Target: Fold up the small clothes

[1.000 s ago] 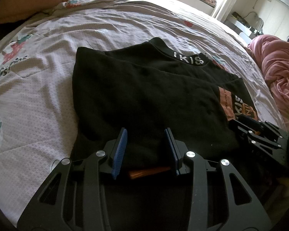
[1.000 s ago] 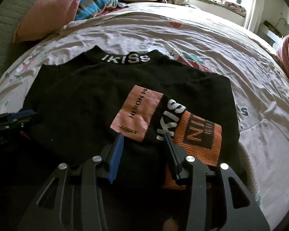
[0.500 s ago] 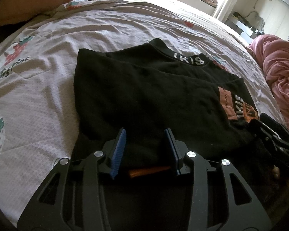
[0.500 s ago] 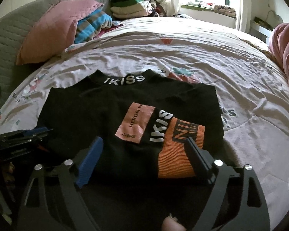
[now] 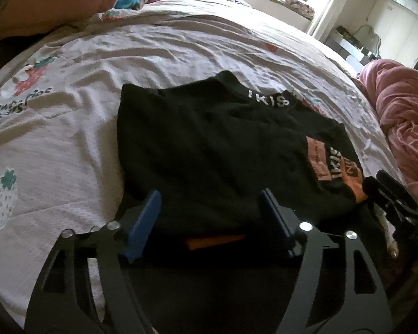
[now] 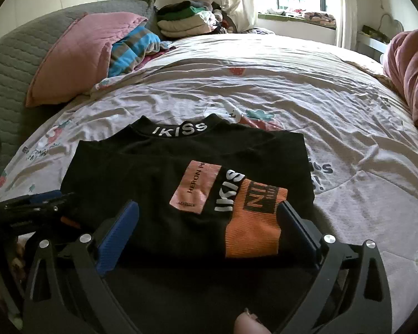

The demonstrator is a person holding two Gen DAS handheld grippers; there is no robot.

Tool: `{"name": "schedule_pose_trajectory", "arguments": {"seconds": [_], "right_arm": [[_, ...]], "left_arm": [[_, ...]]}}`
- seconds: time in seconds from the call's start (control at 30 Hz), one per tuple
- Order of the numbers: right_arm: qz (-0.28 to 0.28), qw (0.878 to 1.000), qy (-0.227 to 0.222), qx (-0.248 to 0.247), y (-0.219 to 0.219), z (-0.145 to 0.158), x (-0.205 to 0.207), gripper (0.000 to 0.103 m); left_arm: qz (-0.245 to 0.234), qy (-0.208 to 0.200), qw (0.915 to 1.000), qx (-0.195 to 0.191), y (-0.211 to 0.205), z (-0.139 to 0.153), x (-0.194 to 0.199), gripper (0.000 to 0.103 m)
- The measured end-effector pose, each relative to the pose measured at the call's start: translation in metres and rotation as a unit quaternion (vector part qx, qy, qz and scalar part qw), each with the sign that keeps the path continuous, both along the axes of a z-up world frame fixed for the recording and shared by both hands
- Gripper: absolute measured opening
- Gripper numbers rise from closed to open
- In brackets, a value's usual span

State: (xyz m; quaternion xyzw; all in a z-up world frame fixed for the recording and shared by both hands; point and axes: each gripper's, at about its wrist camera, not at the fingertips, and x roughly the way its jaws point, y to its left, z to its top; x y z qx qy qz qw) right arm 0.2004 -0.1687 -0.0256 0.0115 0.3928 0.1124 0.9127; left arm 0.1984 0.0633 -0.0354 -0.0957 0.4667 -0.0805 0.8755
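Observation:
A small black sweater (image 5: 214,150) (image 6: 158,167) lies folded on the bed, collar lettering away from me, with a pink patch (image 6: 195,189) and an orange cuff (image 6: 253,225) on top at its right. My left gripper (image 5: 210,217) hovers over the sweater's near left edge, its jaws opening wide of the cloth, pads not pressing it. My right gripper (image 6: 209,228) stands over the near right edge, its jaws still opening, spread either side of the orange cuff without touching. Each gripper shows in the other's view: the left gripper (image 6: 39,203), the right gripper (image 5: 390,197).
The bedsheet (image 6: 264,89) is pale with cartoon prints. A pink pillow (image 6: 78,55) and striped cloth (image 6: 131,47) lie at the back left, folded clothes (image 6: 186,19) by the window, and a pink blanket (image 5: 404,117) at the right. A fingertip (image 6: 248,324) shows at the bottom.
Both grippers let go of the sweater's near edge and opened, the right first, the left just now. The right gripper rose and drew back, so its view takes in more of the bed.

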Motion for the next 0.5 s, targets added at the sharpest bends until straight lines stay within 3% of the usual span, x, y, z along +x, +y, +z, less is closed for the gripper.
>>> {"name": "schedule_pose_trajectory", "arguments": {"seconds": [0.27,0.5], "right_arm": [[-0.008,1.000,-0.012,-0.003,-0.002,0.006,-0.004,0.098],[-0.013,1.000,-0.027,0.002,-0.005,0.013,-0.008,0.098]], "left_arm": [[0.014,-0.018,0.9995,0.019,0.000,0.011,-0.005,0.092],[0.022,-0.033,0.9990,0.020,0.004,0.023,-0.011,0.093]]}}
